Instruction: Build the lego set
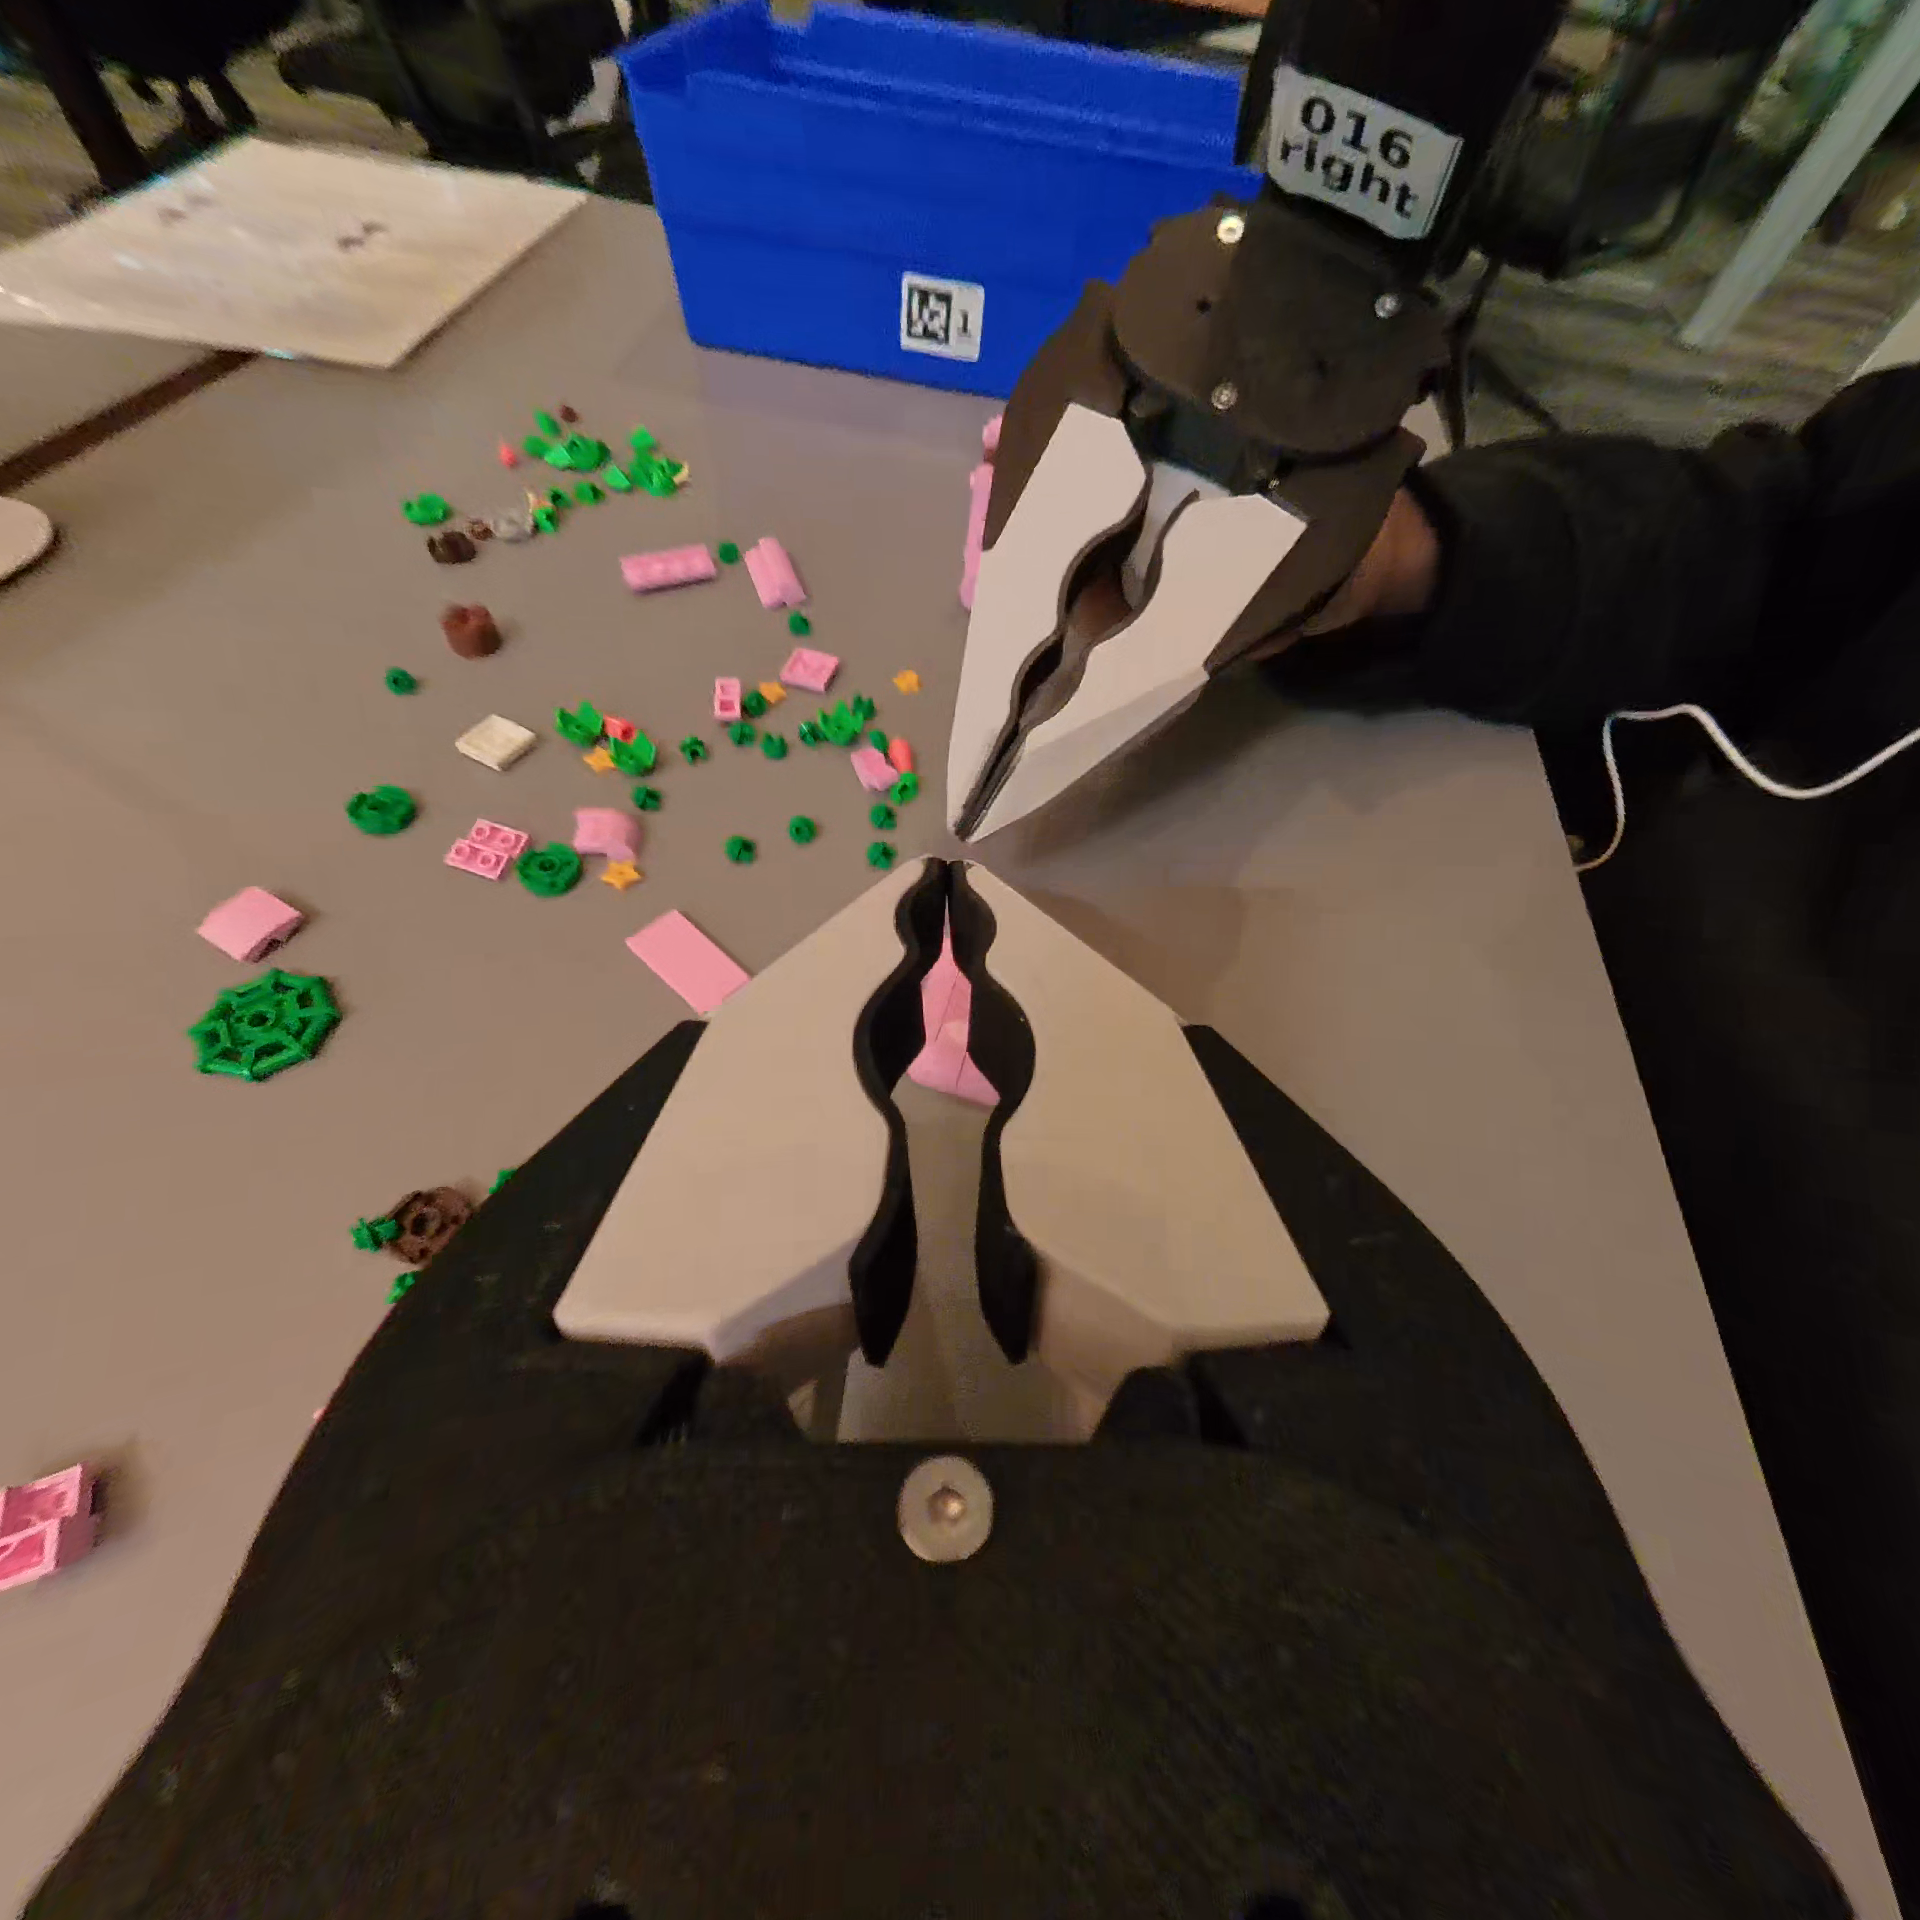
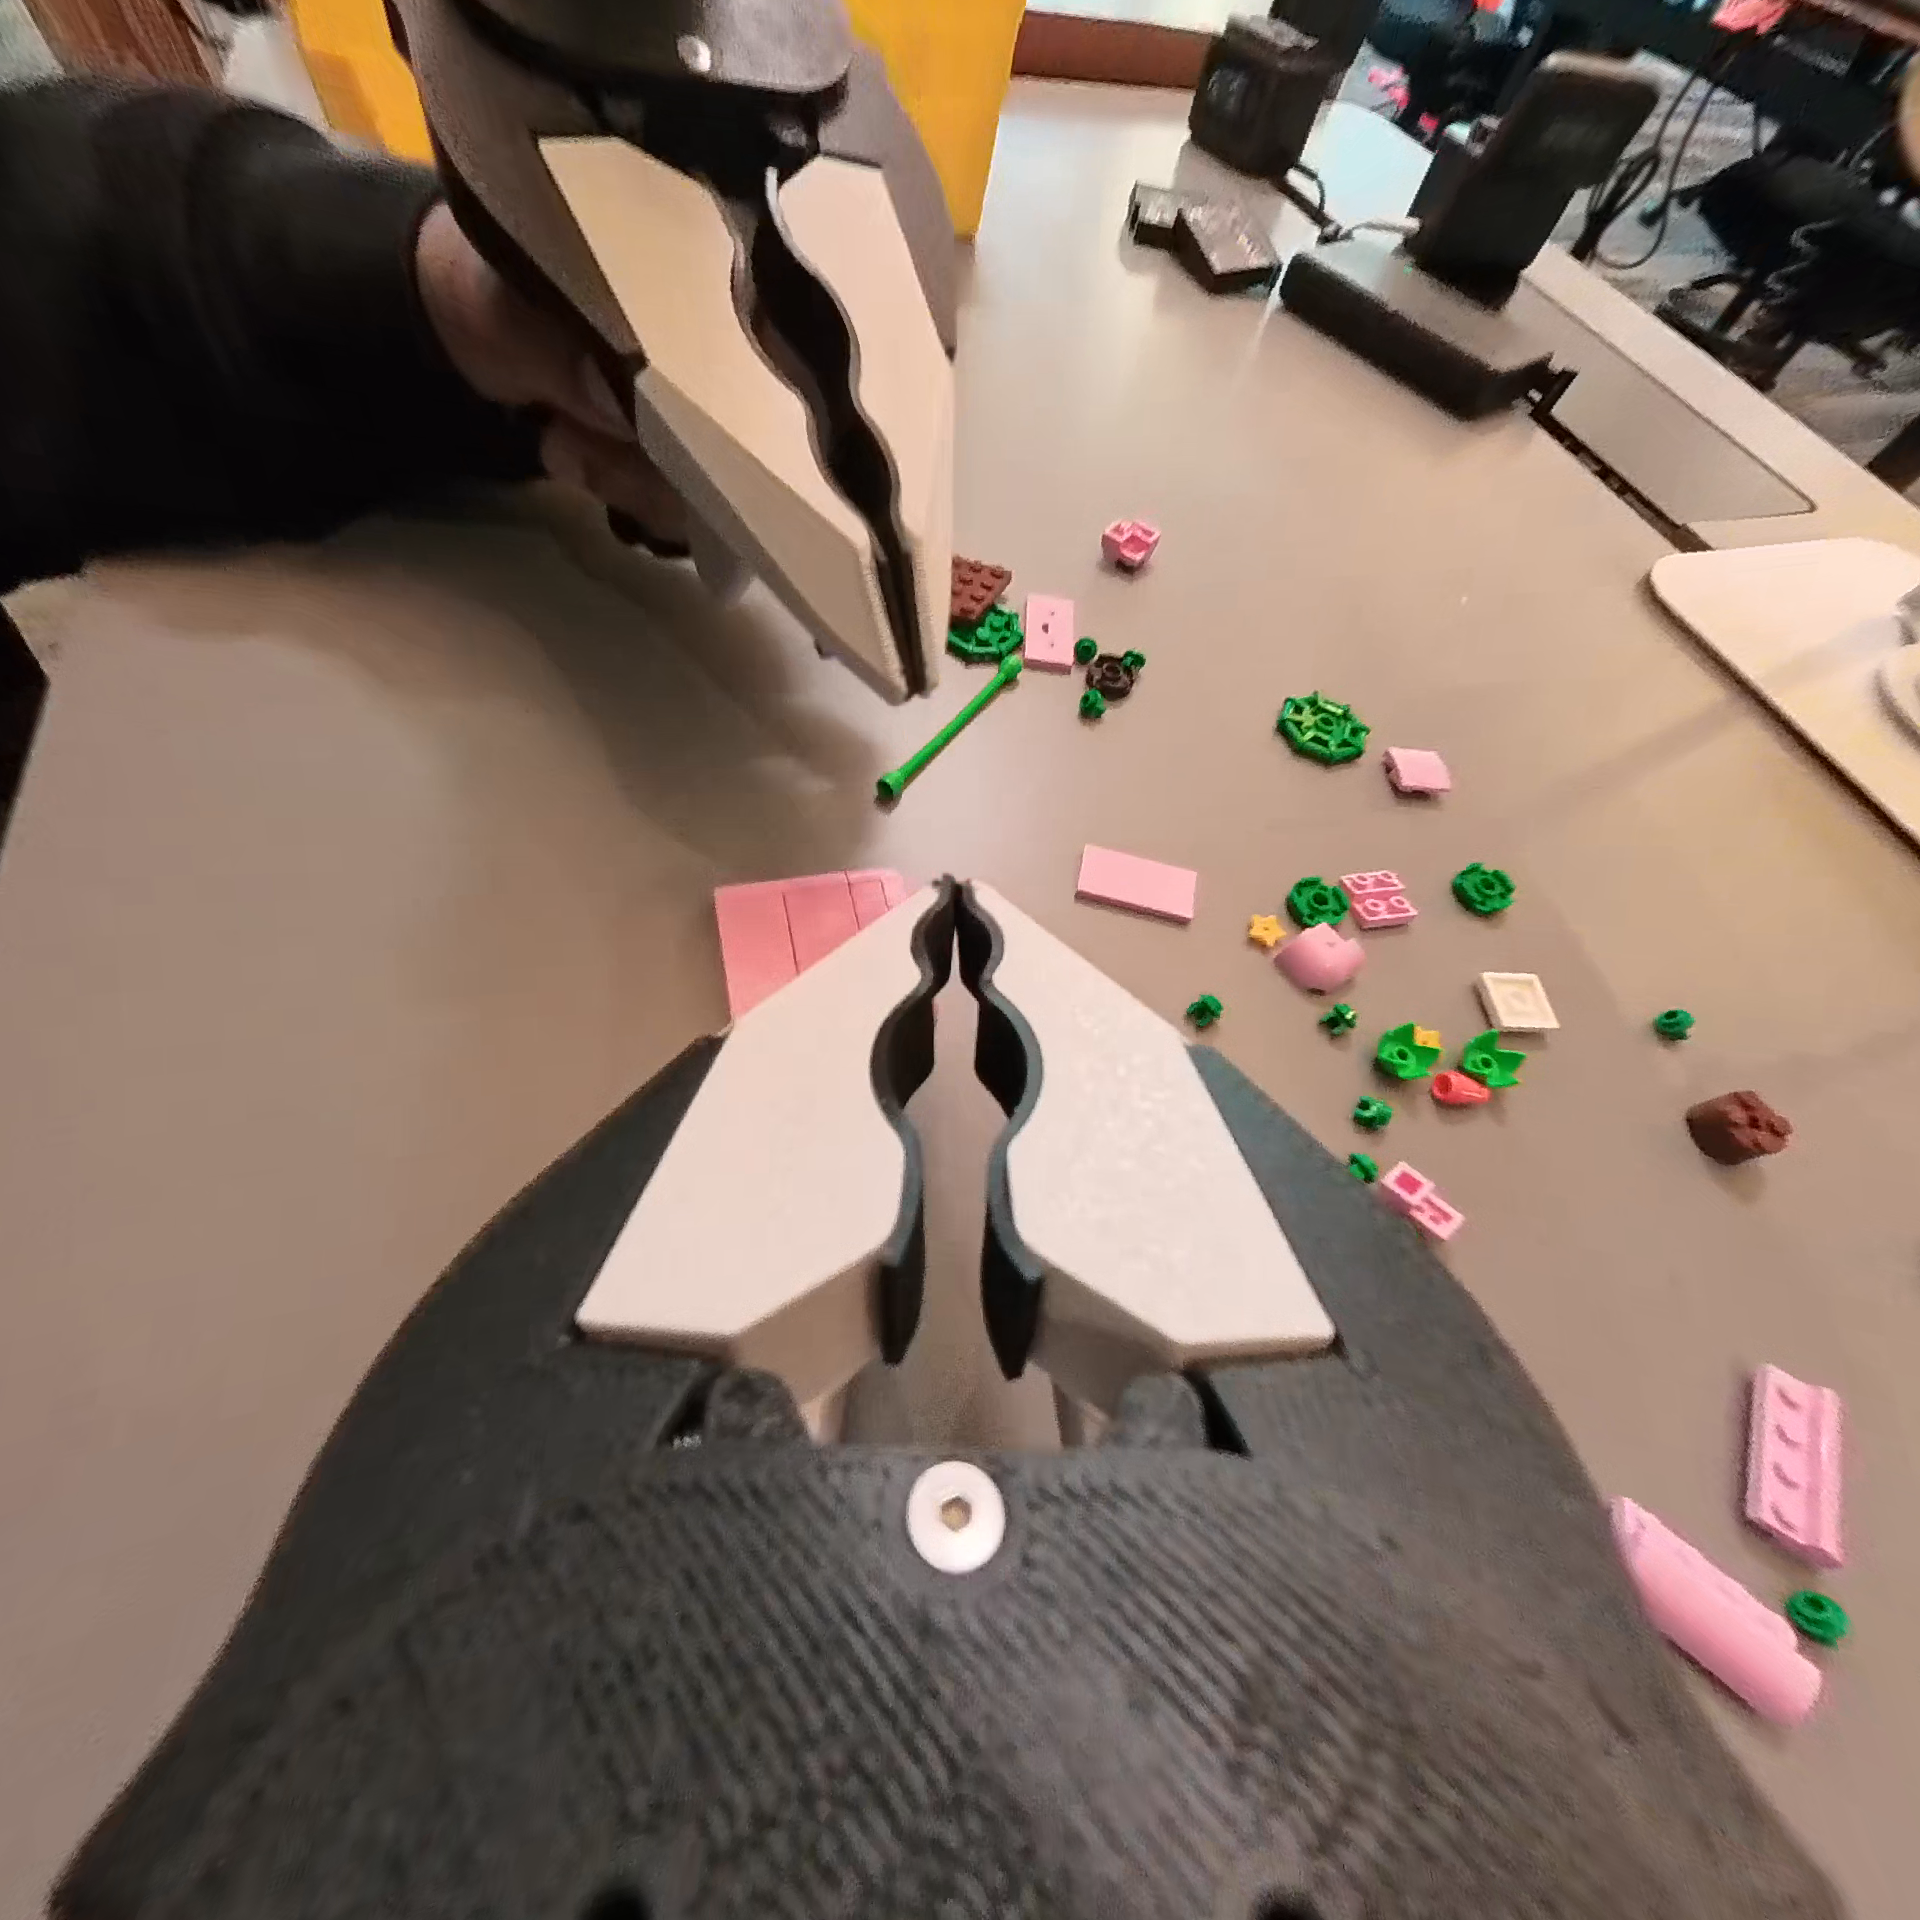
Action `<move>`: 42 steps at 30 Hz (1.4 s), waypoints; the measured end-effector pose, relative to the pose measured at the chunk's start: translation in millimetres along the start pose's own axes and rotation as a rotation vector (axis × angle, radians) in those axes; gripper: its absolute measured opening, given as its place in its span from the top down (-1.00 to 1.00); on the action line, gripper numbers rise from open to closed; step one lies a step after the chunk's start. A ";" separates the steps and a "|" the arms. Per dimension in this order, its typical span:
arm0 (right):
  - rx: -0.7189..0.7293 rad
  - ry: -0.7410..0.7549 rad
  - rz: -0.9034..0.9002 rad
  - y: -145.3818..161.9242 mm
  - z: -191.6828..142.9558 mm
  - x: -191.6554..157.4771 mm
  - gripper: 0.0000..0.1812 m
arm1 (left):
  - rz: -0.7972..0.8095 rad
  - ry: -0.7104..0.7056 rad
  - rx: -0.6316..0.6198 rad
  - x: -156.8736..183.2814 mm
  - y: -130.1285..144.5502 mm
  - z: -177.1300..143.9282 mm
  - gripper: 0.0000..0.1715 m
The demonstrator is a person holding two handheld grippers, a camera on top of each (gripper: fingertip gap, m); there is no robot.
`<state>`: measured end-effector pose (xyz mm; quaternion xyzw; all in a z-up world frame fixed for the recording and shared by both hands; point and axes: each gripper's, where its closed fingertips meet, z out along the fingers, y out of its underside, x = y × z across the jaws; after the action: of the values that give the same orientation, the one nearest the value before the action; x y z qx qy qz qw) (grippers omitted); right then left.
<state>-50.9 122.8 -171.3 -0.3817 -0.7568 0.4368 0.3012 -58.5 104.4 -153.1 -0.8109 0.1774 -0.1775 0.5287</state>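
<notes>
Grey tabletop (image 1: 1299,987), both your grippers pressed together over scattered lego.

Nearest you, your left gripper (image 1: 948,864) is closed with nothing between its tips; a pink tiled assembly (image 2: 795,930) lies on the table beneath its fingers. Your right gripper (image 2: 951,888) is closed too, empty, tip near the left one's. Farther out lie a flat pink tile (image 2: 1136,883), green leaf pieces (image 1: 265,1025) and a brown brick (image 2: 1738,1127); beyond, a blue bin (image 1: 914,197).

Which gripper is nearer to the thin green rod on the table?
Left. The left gripper hangs just beside the green rod; the right gripper is farther, beyond its near end.
</notes>
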 end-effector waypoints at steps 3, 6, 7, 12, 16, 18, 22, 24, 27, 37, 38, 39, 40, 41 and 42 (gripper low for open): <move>0.058 0.002 0.013 -10.8 -4.3 0.0 1.00 | 0.007 0.007 0.066 5.9 -10.0 1.2 1.00; 0.101 0.026 0.053 -15.8 -4.8 5.7 0.81 | 0.009 -0.003 0.094 7.3 -13.2 3.7 0.95; 0.111 0.029 0.063 -16.4 -5.0 7.2 0.77 | 0.011 -0.022 0.089 4.8 -12.3 4.6 0.90; 0.144 0.041 0.108 -19.2 -6.5 12.7 0.64 | 0.020 -0.083 0.111 -2.9 -14.8 3.4 0.83; 0.140 0.049 0.103 -18.6 -5.3 12.6 0.62 | 0.006 -0.084 0.106 -3.5 -13.1 5.6 0.80; 0.136 0.050 0.093 -18.3 -4.2 11.4 0.62 | 0.003 -0.084 0.105 -3.4 -12.3 6.8 0.80; 0.121 0.048 0.077 -16.3 -1.5 9.0 0.61 | 0.000 -0.093 0.100 -5.0 -11.1 7.5 0.80; 0.115 0.044 0.075 -15.7 -0.3 7.7 0.60 | -0.003 -0.094 0.108 -4.8 -12.8 6.8 0.81; 0.116 0.041 0.066 -16.6 0.4 5.8 0.60 | -0.008 -0.092 0.117 -4.3 -14.3 6.3 0.81; 0.110 0.022 0.088 -15.3 4.5 2.9 0.58 | -0.051 -0.136 0.141 -13.8 -15.5 6.2 0.62; 0.112 0.020 0.088 -15.9 4.6 2.5 0.58 | -0.059 -0.153 0.147 -17.7 -16.0 5.0 0.56; 0.115 0.018 0.089 -16.6 4.4 2.0 0.58 | -0.069 -0.182 0.153 -24.5 -16.4 3.0 0.50; 0.118 0.020 0.088 -17.3 4.1 2.3 0.58 | -0.095 -0.229 0.170 -34.6 -18.7 -0.3 0.44; 0.121 0.024 0.087 -17.5 3.7 3.1 0.58 | -0.124 -0.270 0.198 -44.6 -24.3 -4.4 0.38; 0.121 0.028 0.087 -17.4 3.4 4.2 0.58 | -0.151 -0.317 0.224 -56.1 -32.5 -9.2 0.32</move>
<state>-61.2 119.2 -156.8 -0.4016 -0.7073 0.4890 0.3152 -108.7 136.0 -125.4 -0.7758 0.0098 -0.1056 0.6220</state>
